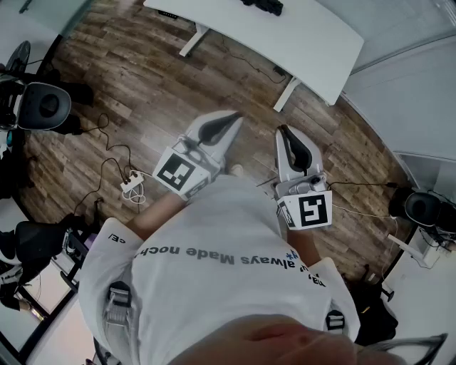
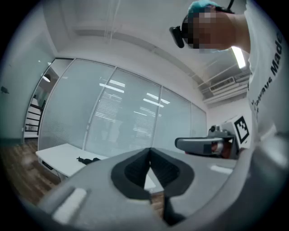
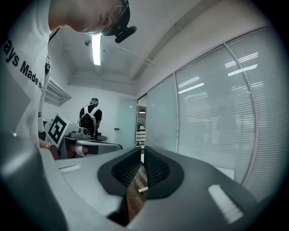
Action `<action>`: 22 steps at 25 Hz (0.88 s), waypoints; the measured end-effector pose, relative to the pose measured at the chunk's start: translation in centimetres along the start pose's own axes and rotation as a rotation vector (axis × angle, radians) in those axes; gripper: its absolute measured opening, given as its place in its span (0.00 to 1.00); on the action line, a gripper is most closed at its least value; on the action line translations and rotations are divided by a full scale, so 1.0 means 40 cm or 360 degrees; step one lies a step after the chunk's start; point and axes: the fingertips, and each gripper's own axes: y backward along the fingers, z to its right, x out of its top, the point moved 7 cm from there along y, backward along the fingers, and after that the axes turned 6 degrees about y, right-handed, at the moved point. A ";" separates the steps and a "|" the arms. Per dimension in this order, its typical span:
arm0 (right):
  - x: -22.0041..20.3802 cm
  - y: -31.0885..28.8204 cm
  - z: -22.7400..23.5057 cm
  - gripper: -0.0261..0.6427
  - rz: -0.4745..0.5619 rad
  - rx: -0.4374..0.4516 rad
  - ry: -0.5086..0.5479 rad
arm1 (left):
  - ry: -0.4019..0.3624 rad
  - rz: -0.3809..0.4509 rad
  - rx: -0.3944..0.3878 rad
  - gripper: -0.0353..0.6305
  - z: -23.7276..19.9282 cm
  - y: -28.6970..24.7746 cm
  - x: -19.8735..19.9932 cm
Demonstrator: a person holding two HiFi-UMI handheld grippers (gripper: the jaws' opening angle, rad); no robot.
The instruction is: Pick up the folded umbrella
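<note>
The folded umbrella [image 1: 262,6] is a small black bundle lying on a white table [image 1: 299,43] at the far top of the head view. The left gripper view shows the umbrella [image 2: 88,159] small and distant on that table [image 2: 56,159]. My left gripper [image 1: 235,117] is held level in front of my chest, well short of the table, and its jaws [image 2: 150,150] meet at the tips with nothing between them. Beside it, my right gripper [image 1: 283,130] also points forward. Its tips [image 3: 142,150] stand together, holding nothing.
A wooden floor lies between me and the table. A white power strip [image 1: 130,185] with loose cables lies on the floor at the left. Black equipment [image 1: 43,107] stands at the left edge. Glass partitions run behind the table. Another person [image 3: 91,118] stands far off.
</note>
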 end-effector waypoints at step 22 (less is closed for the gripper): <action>-0.054 -0.205 0.081 0.12 -0.0008 -0.0020 -0.0058 | 0.0017 -0.0035 0.0043 0.06 -0.205 -0.076 0.008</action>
